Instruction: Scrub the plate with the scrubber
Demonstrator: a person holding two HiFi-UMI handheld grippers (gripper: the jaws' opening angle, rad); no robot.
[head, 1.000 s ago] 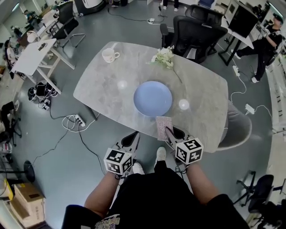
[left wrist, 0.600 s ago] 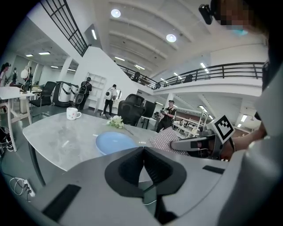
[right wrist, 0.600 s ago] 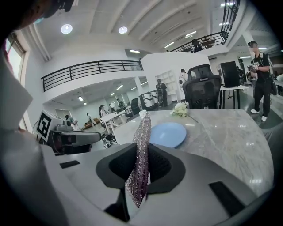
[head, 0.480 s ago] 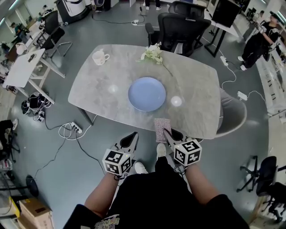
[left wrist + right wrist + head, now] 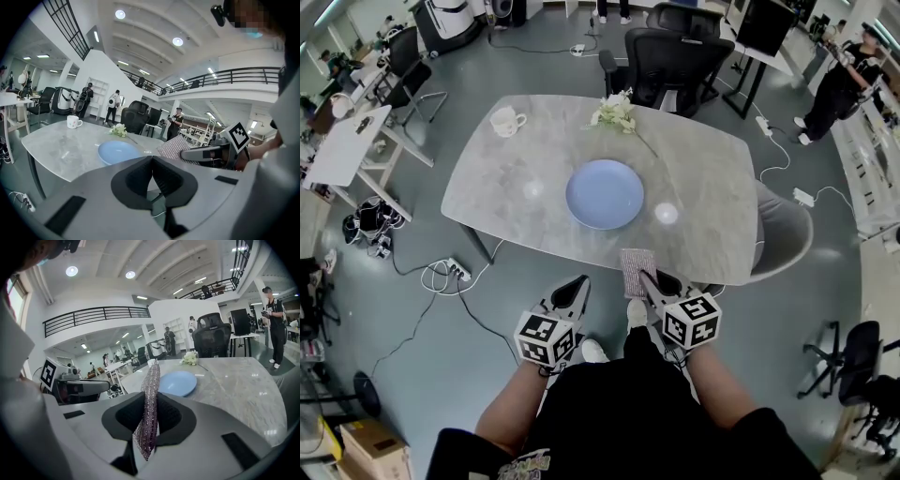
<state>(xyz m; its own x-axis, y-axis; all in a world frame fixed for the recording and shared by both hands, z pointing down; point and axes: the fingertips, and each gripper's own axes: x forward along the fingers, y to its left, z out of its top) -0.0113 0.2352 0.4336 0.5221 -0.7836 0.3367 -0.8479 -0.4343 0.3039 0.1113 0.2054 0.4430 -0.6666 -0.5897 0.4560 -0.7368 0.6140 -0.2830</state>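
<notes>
Clamped together on my right, the jaws of the right gripper [image 5: 151, 403] pinch a thin, purple-grey glittery mesh scrubber [image 5: 152, 373]. It stands edge-on between the pads, with its upper part sticking out past the tips and its lower corner hanging below them. On my left, the left gripper [image 5: 152, 161] has its jaws pressed shut against each other with nothing between them.

From the head view I see both tools side by side just in front of my body, left [image 5: 575, 292] and right [image 5: 652, 281]. The scrubber reaches over the near edge of the grey marble-patterned oval table [image 5: 506, 192].

A round pale-blue plate [image 5: 605, 194] lies flat near the middle of that table. It is apart from the scrubber and beyond it, and nothing touches it.

Farther back on the tabletop a white ceramic mug [image 5: 505, 120] sits near the far left corner. A small bunch of white flowers with a long stem [image 5: 616, 112] lies at the far edge. A black mesh office chair [image 5: 680, 56] stands behind the table, and a grey shell chair [image 5: 786, 234] is tucked in at its right end.
</notes>
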